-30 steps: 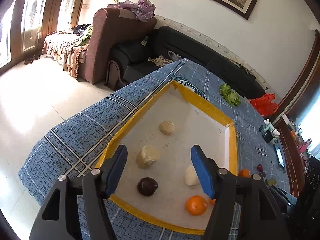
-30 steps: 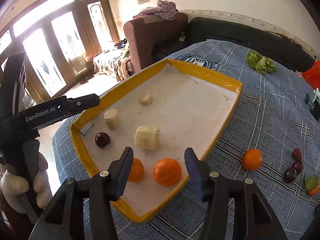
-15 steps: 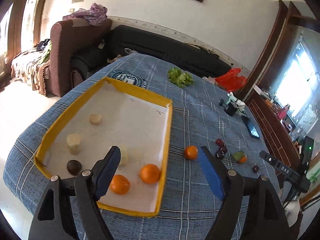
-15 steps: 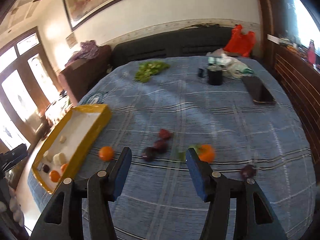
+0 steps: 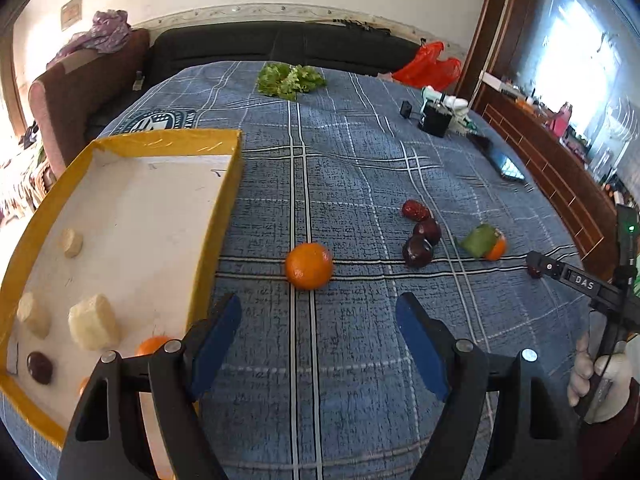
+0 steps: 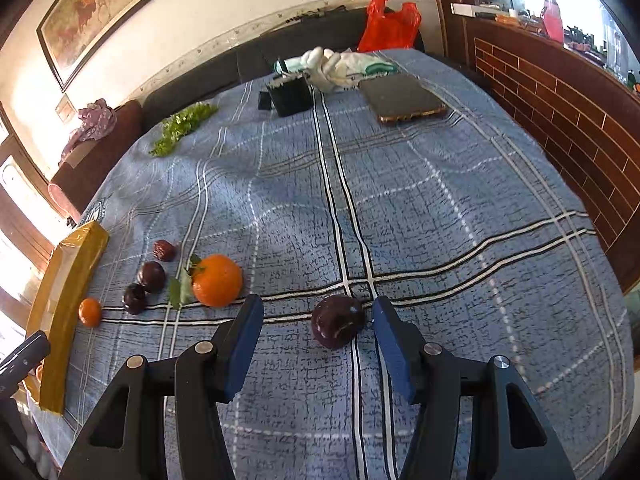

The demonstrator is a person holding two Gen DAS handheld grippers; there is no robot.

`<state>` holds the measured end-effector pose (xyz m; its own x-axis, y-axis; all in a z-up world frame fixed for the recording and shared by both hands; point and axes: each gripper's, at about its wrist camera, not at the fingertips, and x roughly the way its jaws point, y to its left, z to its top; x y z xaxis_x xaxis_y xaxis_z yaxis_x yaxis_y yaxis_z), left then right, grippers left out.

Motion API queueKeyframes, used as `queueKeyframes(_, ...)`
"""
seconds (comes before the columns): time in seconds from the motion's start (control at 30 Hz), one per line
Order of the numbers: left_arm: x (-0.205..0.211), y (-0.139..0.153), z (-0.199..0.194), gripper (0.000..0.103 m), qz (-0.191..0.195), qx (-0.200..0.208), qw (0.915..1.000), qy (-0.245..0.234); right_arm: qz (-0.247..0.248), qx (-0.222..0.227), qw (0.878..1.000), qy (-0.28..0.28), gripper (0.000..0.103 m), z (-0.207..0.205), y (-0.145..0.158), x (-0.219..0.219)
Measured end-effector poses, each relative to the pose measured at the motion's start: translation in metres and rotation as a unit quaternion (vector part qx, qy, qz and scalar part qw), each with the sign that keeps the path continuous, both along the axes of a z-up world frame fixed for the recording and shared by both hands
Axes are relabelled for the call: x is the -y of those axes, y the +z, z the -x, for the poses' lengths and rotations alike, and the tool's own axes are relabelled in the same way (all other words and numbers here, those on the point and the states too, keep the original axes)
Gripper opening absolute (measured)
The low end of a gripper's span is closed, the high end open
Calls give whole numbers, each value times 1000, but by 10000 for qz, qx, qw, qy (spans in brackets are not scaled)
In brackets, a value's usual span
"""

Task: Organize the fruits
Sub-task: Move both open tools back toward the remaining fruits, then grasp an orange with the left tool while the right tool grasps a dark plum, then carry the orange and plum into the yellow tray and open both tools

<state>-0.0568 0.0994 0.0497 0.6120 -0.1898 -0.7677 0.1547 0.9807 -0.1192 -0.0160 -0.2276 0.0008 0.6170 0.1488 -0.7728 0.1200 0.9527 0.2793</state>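
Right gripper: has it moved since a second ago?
Yes. The right gripper swung from over the yellow tray, now far left in its view, out across the cloth to a dark plum between its open fingers.

A shallow rectangular tray with yellow taped walls and a white floor (image 5: 224, 184) is set at the left edge of the blue plaid cloth. Three pale peeled banana chunks (image 5: 93, 322), one dark round plum (image 5: 39, 367) and partly hidden oranges (image 5: 152, 346) are held inside it. On the cloth, a small round orange (image 5: 309, 265) lies near the tray; farther right are grouped a wrinkled red date (image 5: 416, 210), two dark plums (image 5: 418, 251) and a leafy orange (image 6: 217, 280). Another dark glossy plum (image 6: 338, 321) lies apart.
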Motion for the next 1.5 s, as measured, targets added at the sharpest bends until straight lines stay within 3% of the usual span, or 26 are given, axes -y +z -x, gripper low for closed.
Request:
queueKeyframes(0.43, 24, -28, -49, 78, -431, -60, 9988, -223, 158, 3, 9998, 95, 62, -3, -9, -7)
queueKeyframes(0.47, 25, -31, -50, 72, -483, -63, 9985, -237, 191, 6, 9998, 101, 62, -3, -9, -8)
queueKeyframes(0.5, 27, -33, -50, 53, -551, -69, 9981, -250, 233, 7, 9997, 108, 62, -3, -9, -8)
queueKeyframes(0.57, 30, -40, -51, 34, -791, -128, 9966, -209, 336, 4, 9994, 105, 59, -3, -9, -11)
queueKeyframes(0.63, 28, -41, -49, 34, -721, -108, 9971, -216, 563, -13, 9984, 31, 41, -2, -9, -14)
queueKeyframes(0.7, 26, -38, -44, 34, -652, -42, 9976, -209, 722, -26, 9974, -50, 31, -1, -8, -13)
queueKeyframes(0.87, 16, -18, -28, 34, -386, 175, 9990, -113, 589, 72, 9982, -96, 30, 3, -2, -7)
queueKeyframes(1.13, -30, 17, 3, 34, 355, 412, 9983, 216, 222, 518, 9984, 105, 30, 26, 32, -19)
queueKeyframes(1.33, -83, 37, 25, 34, 597, 577, 9938, 744, 181, 733, 9946, 715, 31, 26, 57, -74)
queueKeyframes(1.5, -139, 47, 32, 34, 515, 612, 9873, 1374, 103, 837, 9852, 1494, 31, 21, 74, -142)
